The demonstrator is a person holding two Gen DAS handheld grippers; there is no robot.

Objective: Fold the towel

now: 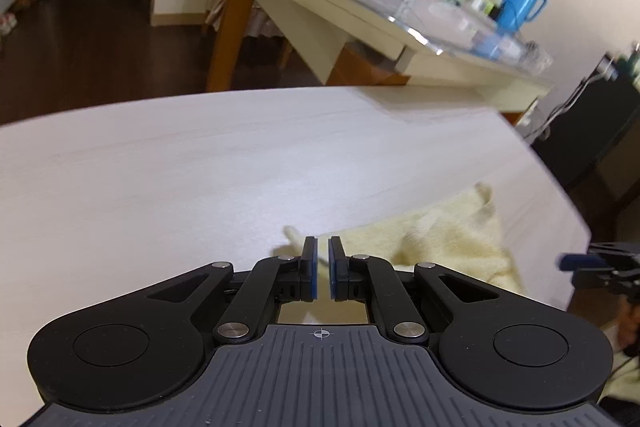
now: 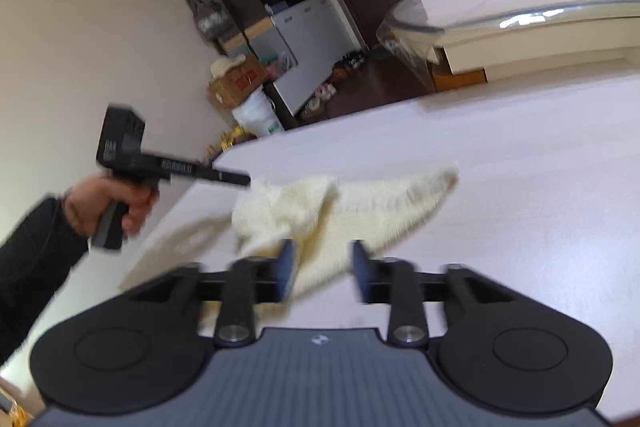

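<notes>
No text, brand or number can be read in either view. In the right wrist view the left gripper (image 2: 236,179), at the left of the frame, carries pale lettering along its black body and on its block-shaped top, but blur makes it illegible. A cardboard box (image 2: 236,83) left of centre shows a red printed patch, too small and smeared to make out. Both views show only a small round crosshair mark on the grey housing at the bottom centre, no lettering.

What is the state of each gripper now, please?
Left gripper: slightly open, holding nothing.
Right gripper: open, over the towel, not gripping it.
</notes>
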